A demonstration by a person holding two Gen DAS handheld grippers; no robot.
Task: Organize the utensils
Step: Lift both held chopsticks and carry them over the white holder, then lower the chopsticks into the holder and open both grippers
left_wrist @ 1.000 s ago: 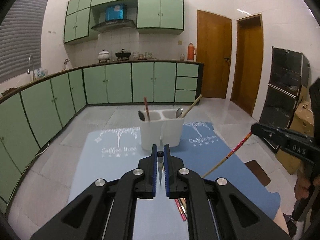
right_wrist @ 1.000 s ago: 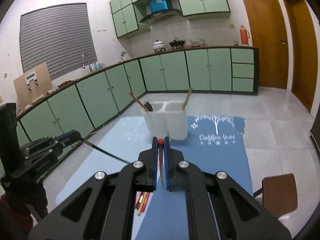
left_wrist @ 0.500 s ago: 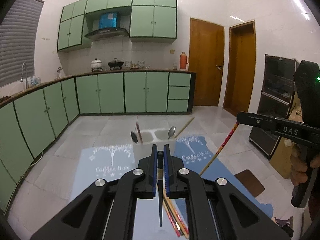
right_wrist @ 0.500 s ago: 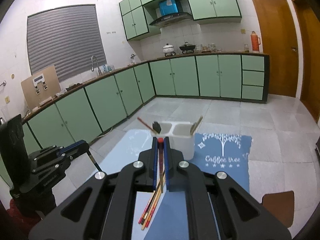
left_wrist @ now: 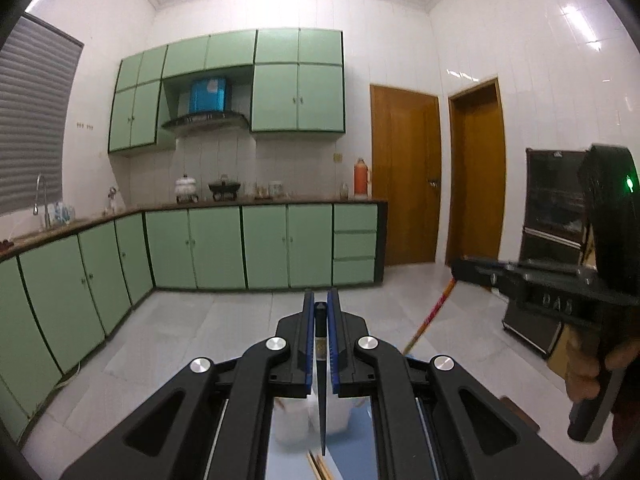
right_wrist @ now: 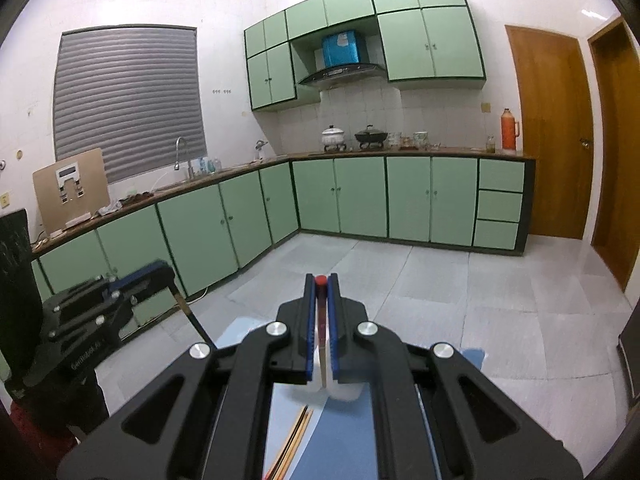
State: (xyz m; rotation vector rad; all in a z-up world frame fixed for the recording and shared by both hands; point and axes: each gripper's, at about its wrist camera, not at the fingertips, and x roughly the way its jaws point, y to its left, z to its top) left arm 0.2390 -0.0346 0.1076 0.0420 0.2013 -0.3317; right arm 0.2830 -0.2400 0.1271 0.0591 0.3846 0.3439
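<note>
Facing mint-green kitchen cabinets (left_wrist: 224,246) across pale floor tiles. Clamping a dark chopstick (left_wrist: 321,384) in the left gripper (left_wrist: 320,344), hanging above the white utensil holder (left_wrist: 308,420); pinching a red-tipped chopstick (right_wrist: 321,320) in the right gripper (right_wrist: 320,332), also above the holder.

Both claws are clamped tight, each pinching a thin stick. Left claw (left_wrist: 320,312) sits bottom centre of its view, right claw (right_wrist: 320,286) likewise. A hand (left_wrist: 592,364) grips the right claw's handle at the right edge.
</note>
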